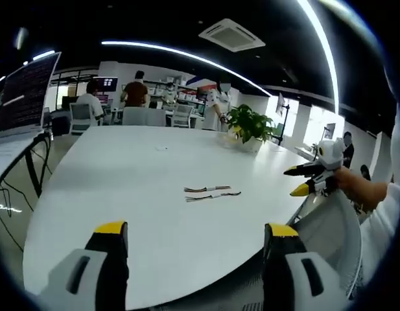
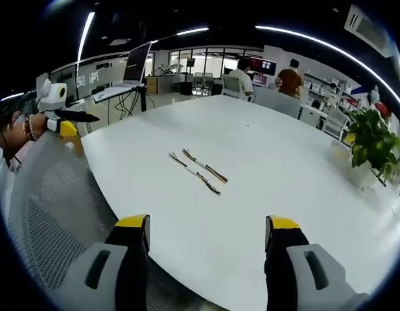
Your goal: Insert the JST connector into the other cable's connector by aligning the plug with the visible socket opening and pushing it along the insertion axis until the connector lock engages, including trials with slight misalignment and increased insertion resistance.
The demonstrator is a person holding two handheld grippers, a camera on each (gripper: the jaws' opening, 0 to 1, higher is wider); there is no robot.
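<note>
Two short cables with connectors lie side by side on the white table: in the left gripper view the upper cable (image 1: 207,189) and the lower cable (image 1: 212,195), in the right gripper view one cable (image 2: 205,166) and the other cable (image 2: 194,173). My left gripper (image 1: 197,234) is open above the table's near edge, well short of the cables. My right gripper (image 2: 207,228) is open too, nothing between its jaws. The right gripper (image 1: 305,181) shows at the right of the left gripper view, held by a hand. The left gripper (image 2: 75,122) appears at the left of the right gripper view.
A potted plant (image 1: 249,126) stands on the far side of the table (image 1: 135,168). A grey mesh chair (image 2: 57,207) sits at the table's edge. A laptop (image 1: 28,91) stands on a side desk. Several people are at desks in the background.
</note>
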